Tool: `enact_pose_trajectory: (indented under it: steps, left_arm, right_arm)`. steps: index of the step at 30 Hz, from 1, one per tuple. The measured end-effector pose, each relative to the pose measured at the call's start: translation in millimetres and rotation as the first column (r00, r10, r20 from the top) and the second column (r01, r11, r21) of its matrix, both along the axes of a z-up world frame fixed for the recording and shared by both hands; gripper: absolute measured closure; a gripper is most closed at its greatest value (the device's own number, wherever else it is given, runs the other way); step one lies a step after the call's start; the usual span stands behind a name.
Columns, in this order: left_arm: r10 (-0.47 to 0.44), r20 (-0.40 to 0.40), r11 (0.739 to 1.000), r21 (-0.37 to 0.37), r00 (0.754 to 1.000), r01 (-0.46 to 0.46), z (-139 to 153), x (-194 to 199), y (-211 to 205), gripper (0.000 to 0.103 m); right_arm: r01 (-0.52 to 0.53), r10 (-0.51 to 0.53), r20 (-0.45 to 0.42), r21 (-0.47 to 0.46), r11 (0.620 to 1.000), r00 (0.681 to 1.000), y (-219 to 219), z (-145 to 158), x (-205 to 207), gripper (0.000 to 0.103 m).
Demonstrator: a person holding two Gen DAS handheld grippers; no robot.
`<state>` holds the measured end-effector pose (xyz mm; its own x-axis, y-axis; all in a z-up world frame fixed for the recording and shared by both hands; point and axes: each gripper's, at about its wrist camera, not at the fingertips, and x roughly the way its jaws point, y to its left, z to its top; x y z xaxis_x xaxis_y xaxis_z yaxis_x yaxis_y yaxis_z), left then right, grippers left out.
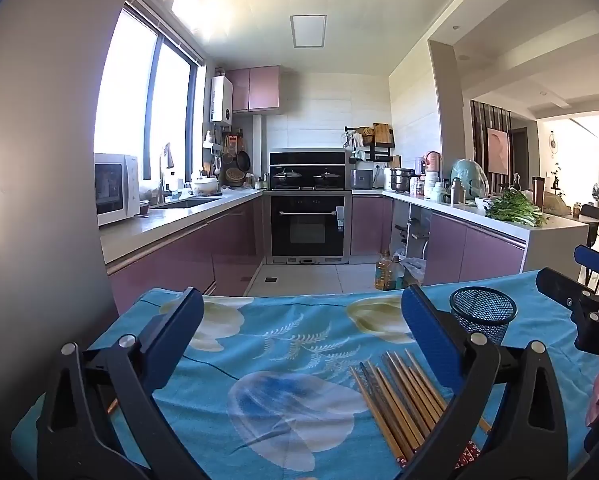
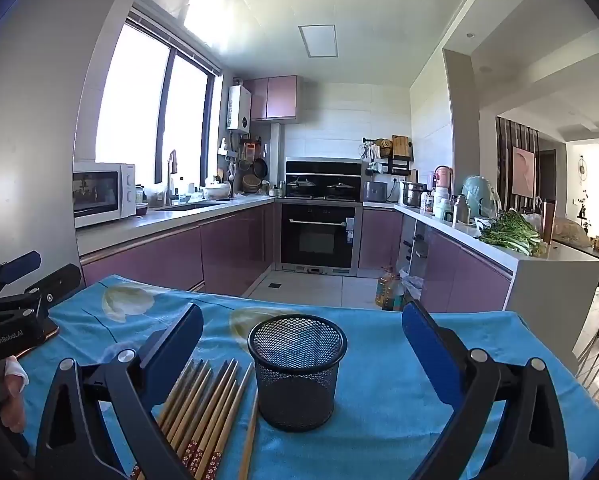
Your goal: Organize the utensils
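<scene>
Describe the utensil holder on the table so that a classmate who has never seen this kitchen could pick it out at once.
Start at the table with the blue floral cloth in the foreground. On it, beside a row of wooden chopsticks, stands a black mesh cup. It is the only upright thing there: round, see-through wire, open-topped and empty, while the chopsticks lie flat.

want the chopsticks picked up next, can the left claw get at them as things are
Probably yes: the left claw is open and holds nothing, and the chopsticks lie loose on the cloth by its right finger, with the mesh cup behind them, clear of the way.
</scene>
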<state>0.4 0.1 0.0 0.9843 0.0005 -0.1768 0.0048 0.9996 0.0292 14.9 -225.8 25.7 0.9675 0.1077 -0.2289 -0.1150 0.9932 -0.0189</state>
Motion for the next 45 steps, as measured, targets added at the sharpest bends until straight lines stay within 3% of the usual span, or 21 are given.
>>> enact_pose_trajectory:
  steps: [6,45]
  left_arm:
    - [0.010,-0.002,1.000,0.015,1.000,-0.010,-1,4,-3,0.006]
    - [-0.014,0.051,1.000,-0.004,0.999,0.015,5,-5,-5,0.006]
  right_arm:
    - [0.006,-0.007,0.049,0.008,1.000,0.999,-6,3,-2,0.007]
    - [0.013,-0.015,0.033,0.042,0.999,0.999,-8,-3,6,0.007]
